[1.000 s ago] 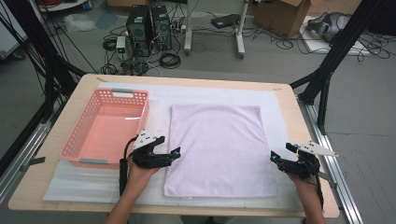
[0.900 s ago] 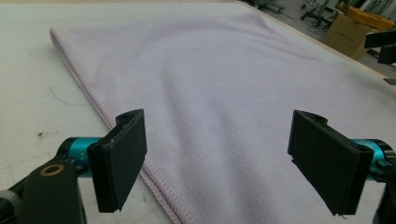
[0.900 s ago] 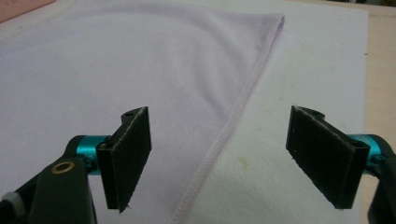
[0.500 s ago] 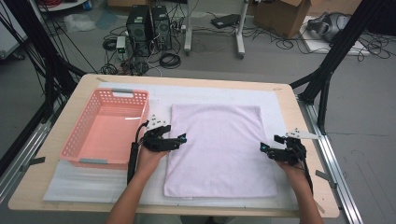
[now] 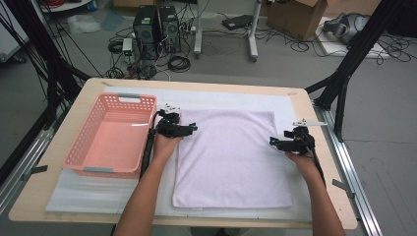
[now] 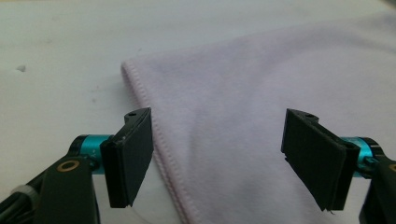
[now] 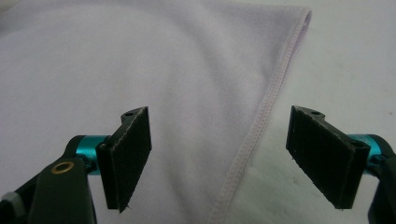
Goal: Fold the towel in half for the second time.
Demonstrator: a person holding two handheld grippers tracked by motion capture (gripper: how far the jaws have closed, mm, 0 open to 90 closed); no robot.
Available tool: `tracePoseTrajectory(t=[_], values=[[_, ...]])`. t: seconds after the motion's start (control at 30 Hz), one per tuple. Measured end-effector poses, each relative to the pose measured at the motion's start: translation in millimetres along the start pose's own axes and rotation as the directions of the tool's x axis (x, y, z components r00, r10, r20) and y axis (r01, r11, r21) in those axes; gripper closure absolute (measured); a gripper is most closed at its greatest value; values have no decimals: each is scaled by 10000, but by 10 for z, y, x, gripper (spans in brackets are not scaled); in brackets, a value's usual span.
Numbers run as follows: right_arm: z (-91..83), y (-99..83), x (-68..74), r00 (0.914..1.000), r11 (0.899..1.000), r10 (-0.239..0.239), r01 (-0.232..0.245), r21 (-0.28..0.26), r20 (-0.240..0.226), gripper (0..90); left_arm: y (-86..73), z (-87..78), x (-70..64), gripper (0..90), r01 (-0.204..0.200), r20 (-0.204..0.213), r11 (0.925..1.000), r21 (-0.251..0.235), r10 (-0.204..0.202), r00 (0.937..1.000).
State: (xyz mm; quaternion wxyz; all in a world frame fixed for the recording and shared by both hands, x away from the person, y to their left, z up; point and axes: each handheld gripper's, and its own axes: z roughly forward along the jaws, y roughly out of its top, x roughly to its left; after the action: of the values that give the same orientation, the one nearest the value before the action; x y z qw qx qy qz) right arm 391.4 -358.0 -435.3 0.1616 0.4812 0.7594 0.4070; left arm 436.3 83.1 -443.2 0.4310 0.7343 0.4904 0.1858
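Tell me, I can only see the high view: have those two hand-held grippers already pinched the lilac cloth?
Observer: No. In the left gripper view the left hand-held gripper is wide open, with the hem of the cloth lying between its jaws.
Operator: And the other one?
Observer: The right hand-held gripper is open too. There the hem runs up between its jaws to a corner of the cloth.
Operator: Is the cloth lifted anywhere near them?
Observer: Not that I can see. Near both grippers it lies flat on the white mat.
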Motion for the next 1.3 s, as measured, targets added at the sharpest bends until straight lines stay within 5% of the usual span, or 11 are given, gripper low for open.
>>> tracePoseTrajectory(t=[0.1, 0.27, 0.37, 0.47, 0.6, 0.77, 0.9, 0.97, 1.13, 1.3], values=[[104, 52, -58, 9996, 9996, 32, -39, 270, 285, 209, 35, 80, 56, 268, 321, -181, 9994, 133, -319, 9993], [239, 136, -186, 9957, 9973, 478, -520, 512, 795, 212, 93, 191, 106, 265, 293, -582, 9969, 735, -250, 9980], [311, 166, -232, 9932, 9956, 684, -740, 580, 939, 246, 83, 203, 108, 292, 74, -684, 9977, 667, -28, 9977], [378, 211, -224, 9925, 9965, 438, -516, 658, 1145, 270, 77, 195, 103, 329, -380, -849, 9965, 751, 443, 9954], [490, 291, -166, 9868, 9962, -86, -55, 865, 1617, 297, 73, 195, 119, 410, -215, -1044, 9980, 599, 276, 9942], [540, 371, -80, 9880, 9927, -540, 376, 1142, 1444, 526, 60, 195, 97, 423, -324, -1230, 9978, 573, 393, 9916], [534, 372, -61, 9933, 9923, -414, 282, 1207, 1079, 692, 58, 189, 102, 436, -224, -1209, 9981, 573, 292, 9922], [536, 366, -51, 9963, 9932, -185, 87, 1160, 841, 787, 55, 169, 110, 501, -102, -1219, 9984, 562, 170, 9924], [530, 342, -25, 9949, 9947, 282, -375, 954, 971, 825, 53, 138, 120, 839, 453, -616, 9971, 616, -415, 9972], [512, 313, -2, 9923, 9965, 406, -487, 673, 1171, 834, 83, 104, 102, 855, 596, -654, 9959, 678, -552, 9963]])
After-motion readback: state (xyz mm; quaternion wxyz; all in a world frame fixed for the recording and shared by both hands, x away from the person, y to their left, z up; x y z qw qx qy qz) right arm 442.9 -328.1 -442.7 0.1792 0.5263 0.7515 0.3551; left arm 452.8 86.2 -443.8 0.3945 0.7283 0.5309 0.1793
